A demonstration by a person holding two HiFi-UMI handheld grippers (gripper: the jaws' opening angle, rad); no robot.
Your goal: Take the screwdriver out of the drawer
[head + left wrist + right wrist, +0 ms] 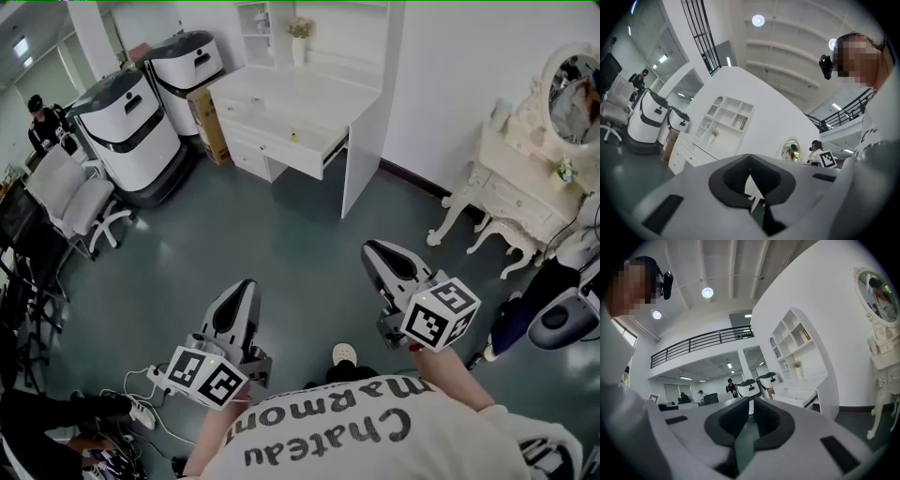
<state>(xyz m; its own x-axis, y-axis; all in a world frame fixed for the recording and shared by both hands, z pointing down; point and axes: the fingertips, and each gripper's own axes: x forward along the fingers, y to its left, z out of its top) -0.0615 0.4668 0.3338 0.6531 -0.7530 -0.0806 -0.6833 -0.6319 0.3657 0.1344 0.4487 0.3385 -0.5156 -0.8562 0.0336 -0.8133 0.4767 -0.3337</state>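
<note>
A white desk (281,92) stands at the far side of the room, its drawer (298,150) pulled open. A small yellow item (293,137) lies in the drawer; it is too small to identify as the screwdriver. Both grippers hang over the grey floor, well short of the desk. My left gripper (247,285) is shut with nothing between its tips, and my right gripper (374,250) is shut and empty too. The left gripper view shows the closed left gripper (750,157) aimed towards the desk (684,151). The right gripper (750,402) points level, with the open drawer (799,401) to its right.
Two white-and-black machines (131,131) and a cardboard box (210,127) stand left of the desk. Office chairs (75,202) line the left side. A cream vanity table (520,183) with a mirror is at the right. Cables (141,405) lie near my left foot.
</note>
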